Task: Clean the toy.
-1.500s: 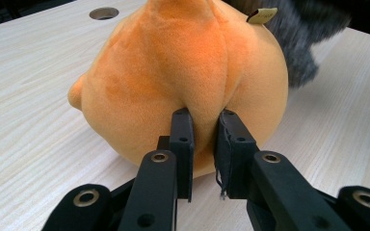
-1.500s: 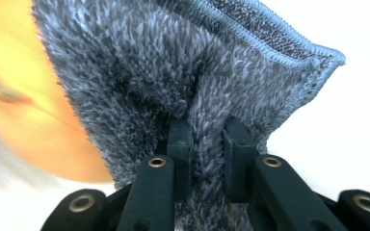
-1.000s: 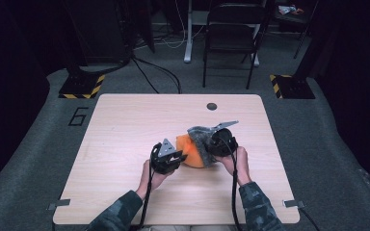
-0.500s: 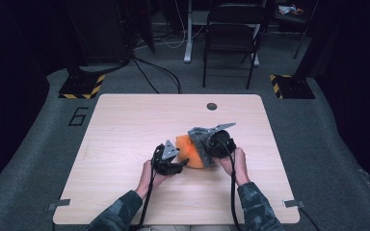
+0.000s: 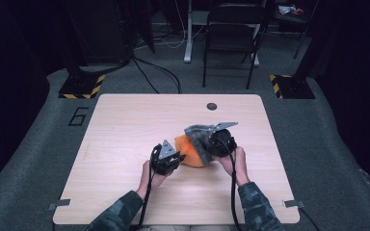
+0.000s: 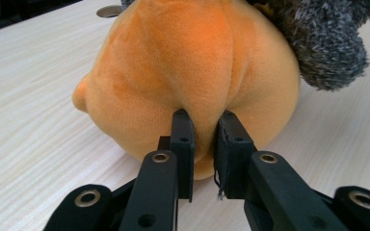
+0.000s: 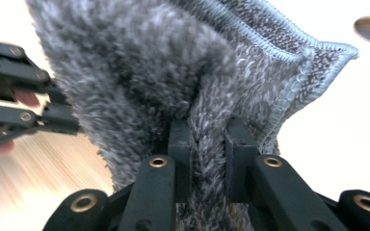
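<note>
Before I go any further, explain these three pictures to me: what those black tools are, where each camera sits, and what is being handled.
There is no machine here. A person at a wooden table holds a two-jaw tool in each hand: the left hand-held gripper and the right hand-held gripper.

The wide picture comes from a fixed camera above the person, looking forward and down. The two close pictures come from cameras riding on each tool, looking along its black jaws.

On the table lies an orange plush toy partly covered by a grey fuzzy cloth. The left tool's jaws have just been closing and now pinch a fold of the orange plush. The right tool's jaws are clamped on the grey cloth. A small round hole sits near the table's far edge.
</note>
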Demonstrator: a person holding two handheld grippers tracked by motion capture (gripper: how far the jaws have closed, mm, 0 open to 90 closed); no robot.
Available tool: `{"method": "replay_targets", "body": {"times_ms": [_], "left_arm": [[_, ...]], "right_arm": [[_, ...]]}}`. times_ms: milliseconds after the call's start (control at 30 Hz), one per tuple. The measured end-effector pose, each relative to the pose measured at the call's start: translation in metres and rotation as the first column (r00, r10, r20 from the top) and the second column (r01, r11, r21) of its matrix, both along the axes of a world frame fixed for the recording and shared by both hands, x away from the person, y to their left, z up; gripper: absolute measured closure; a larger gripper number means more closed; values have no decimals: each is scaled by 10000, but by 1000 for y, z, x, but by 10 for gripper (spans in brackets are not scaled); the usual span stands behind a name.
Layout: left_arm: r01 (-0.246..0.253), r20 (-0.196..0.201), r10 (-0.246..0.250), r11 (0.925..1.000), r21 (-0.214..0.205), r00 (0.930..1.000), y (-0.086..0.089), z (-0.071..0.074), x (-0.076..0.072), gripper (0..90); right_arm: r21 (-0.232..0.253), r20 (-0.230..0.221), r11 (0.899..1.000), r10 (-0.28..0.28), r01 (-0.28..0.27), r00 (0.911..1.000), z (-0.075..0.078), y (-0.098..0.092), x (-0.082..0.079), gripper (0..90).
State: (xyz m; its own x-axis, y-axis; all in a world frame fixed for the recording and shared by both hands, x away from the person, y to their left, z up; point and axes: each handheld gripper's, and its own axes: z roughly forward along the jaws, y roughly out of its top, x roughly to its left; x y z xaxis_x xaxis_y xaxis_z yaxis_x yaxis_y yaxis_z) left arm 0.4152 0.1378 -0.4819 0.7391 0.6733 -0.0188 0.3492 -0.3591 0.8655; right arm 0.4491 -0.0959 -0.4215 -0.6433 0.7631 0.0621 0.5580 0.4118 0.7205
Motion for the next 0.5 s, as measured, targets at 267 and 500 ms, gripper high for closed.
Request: {"method": "replay_targets", "body": {"times_ms": [267,500], "left_arm": [[196,-453,-217,9987,-467,9987,-5,7,-5,799],[155,-370,-160,9998,-144,9992,-4,2,-1,786]], "right_arm": [[709,451,9968,325,-357,9985,21,7,-11,760],[-51,441,9995,300,-298,9986,8,15,-8,753]]}}
